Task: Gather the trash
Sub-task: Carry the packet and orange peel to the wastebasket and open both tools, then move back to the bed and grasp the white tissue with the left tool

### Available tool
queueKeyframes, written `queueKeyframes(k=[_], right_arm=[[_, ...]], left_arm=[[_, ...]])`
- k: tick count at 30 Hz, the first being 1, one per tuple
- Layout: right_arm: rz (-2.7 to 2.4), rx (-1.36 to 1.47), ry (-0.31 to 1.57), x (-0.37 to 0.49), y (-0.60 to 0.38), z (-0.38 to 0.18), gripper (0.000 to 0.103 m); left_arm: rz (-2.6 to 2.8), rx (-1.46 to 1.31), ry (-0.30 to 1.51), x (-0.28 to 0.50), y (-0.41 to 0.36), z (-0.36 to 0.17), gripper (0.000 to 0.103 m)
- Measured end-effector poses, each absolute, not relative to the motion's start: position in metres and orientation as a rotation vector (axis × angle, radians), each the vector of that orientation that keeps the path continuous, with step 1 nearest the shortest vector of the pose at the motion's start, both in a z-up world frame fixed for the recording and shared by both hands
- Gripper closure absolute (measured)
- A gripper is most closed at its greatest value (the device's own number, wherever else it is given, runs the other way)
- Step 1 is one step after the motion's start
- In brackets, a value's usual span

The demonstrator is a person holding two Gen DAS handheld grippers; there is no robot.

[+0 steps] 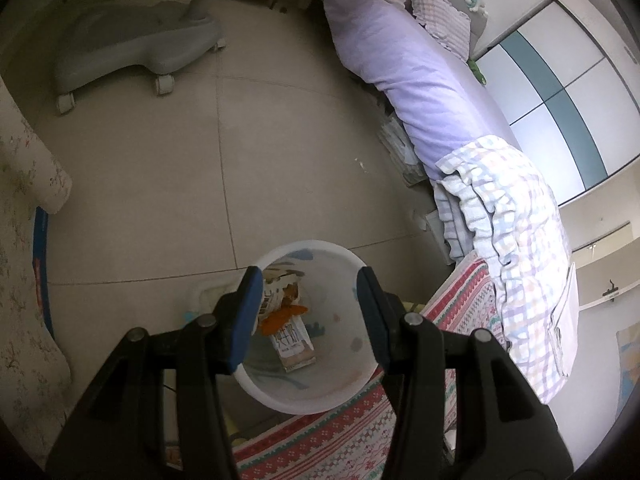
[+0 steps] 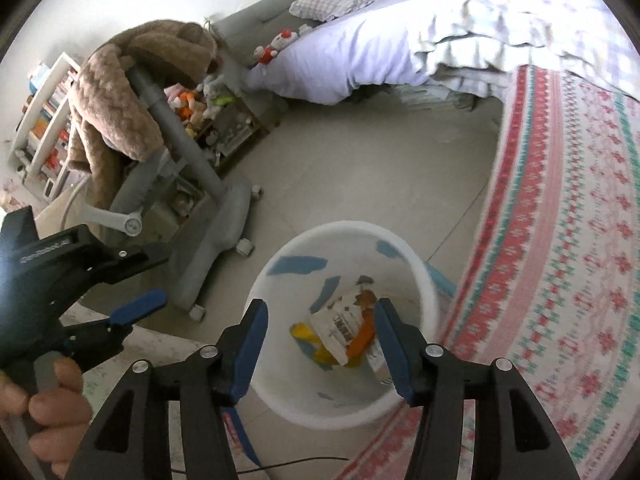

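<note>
Bedroom tiles, and the white bin (image 2: 344, 320) stands beside the patterned rug (image 2: 560, 280), cartons and wrappers (image 2: 344, 326) inside. Both grippers hover directly above it, left gripper (image 1: 310, 316) and right gripper (image 2: 322, 340) spread wide, holding nothing.

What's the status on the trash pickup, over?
Left gripper open, empty, over white bin. Right gripper open, empty, over it too. Trash in bin. Nothing in the way.
</note>
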State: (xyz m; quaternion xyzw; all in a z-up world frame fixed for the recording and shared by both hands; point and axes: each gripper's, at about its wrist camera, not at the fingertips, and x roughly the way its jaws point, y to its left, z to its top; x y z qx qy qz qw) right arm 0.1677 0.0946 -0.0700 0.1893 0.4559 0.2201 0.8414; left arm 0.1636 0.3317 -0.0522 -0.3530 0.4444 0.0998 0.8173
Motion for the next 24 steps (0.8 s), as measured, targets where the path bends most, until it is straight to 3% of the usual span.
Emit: queueKeyframes(k=[10,24], right_arm=[[0.422,0.404,0.903,0.128,0.022,-0.034,0.046],[0.087,0.504,0.832,0.088,-0.186,0.015,0.044]], left_arm=[[0.096,-0.558,0.919,0.166,0.263,-0.022,0.053],[-0.270,-0.207,0.946,0.167,0.096,-0.001,0.039]])
